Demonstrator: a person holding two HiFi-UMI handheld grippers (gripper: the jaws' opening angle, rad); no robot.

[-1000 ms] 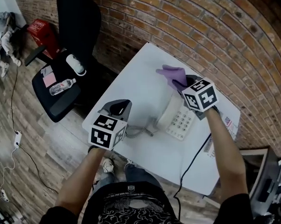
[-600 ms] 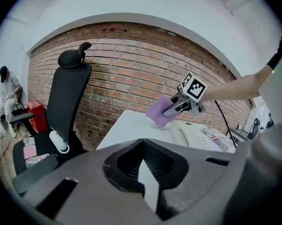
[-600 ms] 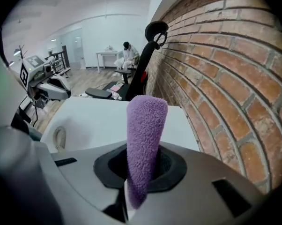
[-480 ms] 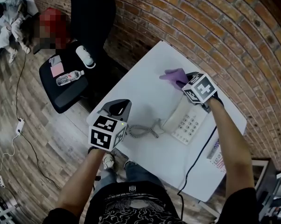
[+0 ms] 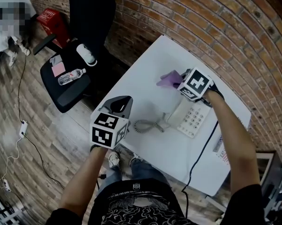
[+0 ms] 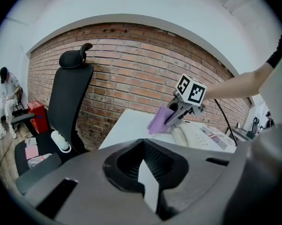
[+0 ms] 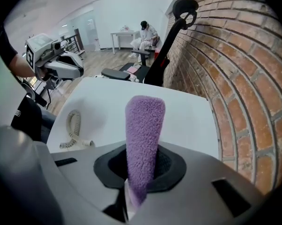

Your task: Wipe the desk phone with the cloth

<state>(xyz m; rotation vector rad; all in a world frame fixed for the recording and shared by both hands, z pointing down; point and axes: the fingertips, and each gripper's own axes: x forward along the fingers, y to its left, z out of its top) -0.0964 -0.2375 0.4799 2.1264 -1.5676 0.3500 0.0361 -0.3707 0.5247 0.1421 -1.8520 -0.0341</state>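
Brick wall (image 5: pixel 202 18) runs behind a white table (image 5: pixel 150 74) set cornerwise to it, with wood-look flooring below. On the table lies the pale desk phone (image 5: pixel 190 118), handset on its cradle and keypad facing up. Its coiled cord (image 5: pixel 145 125) curls out across the bare top toward the near edge, and a black cable (image 5: pixel 202 149) trails off the near side.

The right tongs (image 7: pixel 134 191) are clamped on the purple cloth (image 7: pixel 143 139), which stands out past the tips as a fuzzy folded tongue. From the head view they sit at the phone's far end, with the cloth poking out over the table toward the wall. I cannot tell if the cloth touches the phone.

The left tongs (image 6: pixel 143 172) hover by the table's near-left edge, well apart from the phone. Their jaws stand narrowly apart with nothing between them.

A black office chair (image 5: pixel 68 86) stands left of the table, a water bottle (image 5: pixel 70 77) lying on its seat.
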